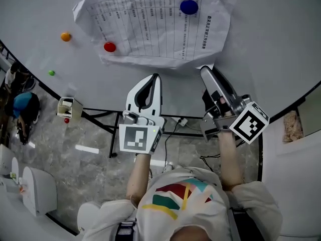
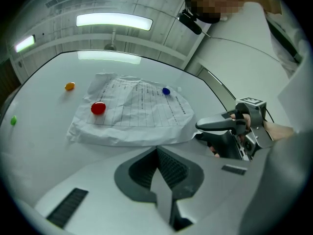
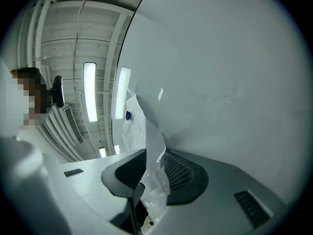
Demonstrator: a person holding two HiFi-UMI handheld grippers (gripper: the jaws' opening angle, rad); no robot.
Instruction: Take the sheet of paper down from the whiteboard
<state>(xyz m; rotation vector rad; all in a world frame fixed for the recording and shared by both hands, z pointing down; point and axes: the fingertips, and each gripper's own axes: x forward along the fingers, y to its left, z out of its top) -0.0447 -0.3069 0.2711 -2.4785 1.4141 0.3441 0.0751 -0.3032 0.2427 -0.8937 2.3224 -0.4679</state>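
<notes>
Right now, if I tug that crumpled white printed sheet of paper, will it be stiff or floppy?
Probably floppy: a corner of the crumpled white sheet of paper bends between the right gripper's open jaws. Likely light: only a red round magnet and a blue round magnet hold it; tugging may tear it.

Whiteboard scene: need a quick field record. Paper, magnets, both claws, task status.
paper: crumpled printed sheet, up on the whiteboard
pinned by: red magnet and blue magnet, both on the sheet
other magnets: orange magnet and green magnet, on bare board left of the sheet in the head view
left claw: shut, empty, just below the sheet
right claw: jaws apart, sheet's lower right corner between them, not pinched
task status: sheet not yet taken down
</notes>
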